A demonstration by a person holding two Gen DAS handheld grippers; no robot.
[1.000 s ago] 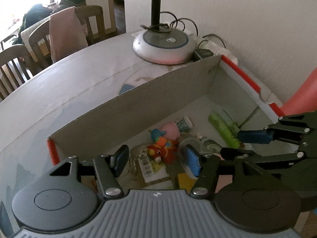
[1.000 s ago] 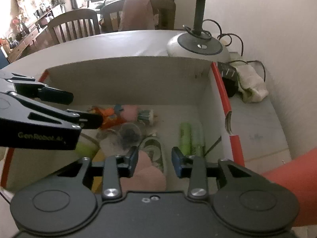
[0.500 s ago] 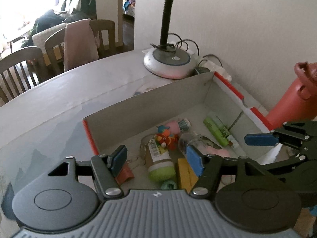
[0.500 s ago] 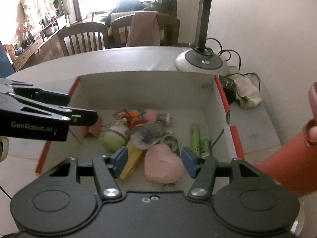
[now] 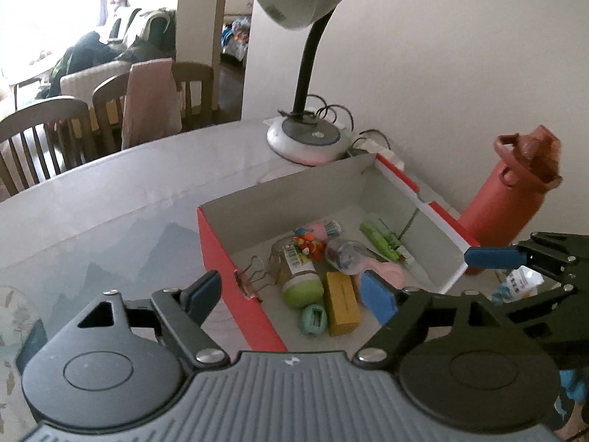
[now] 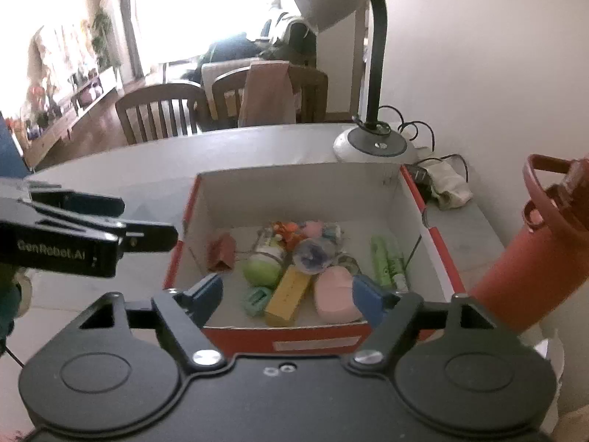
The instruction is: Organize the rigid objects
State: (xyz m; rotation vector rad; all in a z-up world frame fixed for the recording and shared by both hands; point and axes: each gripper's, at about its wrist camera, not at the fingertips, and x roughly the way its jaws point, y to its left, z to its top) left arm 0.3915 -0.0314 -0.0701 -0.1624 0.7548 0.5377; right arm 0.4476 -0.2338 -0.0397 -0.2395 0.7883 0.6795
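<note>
- Open-topped red cardboard box (image 6: 283, 333): access from above; its floor is crowded with small items.
- Tall red plastic bottle (image 6: 522, 276): stands just beside the right wall.
- White gooseneck lamp (image 6: 371, 143): base behind, shade overhanging.
- Pale desk (image 5: 110, 221): bare left of box.

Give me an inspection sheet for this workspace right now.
Surface: pale table, mostly bare left of the box.
Job's things: red box holds a yellow block, pink heart, green tubes, jar, clip, small toys.
Clutter: red bottle beside the box.
Tongs: left tongs open, right tongs open, both empty.
Cables: coiled by the lamp.
Surroundings: chairs, white wall.
</note>
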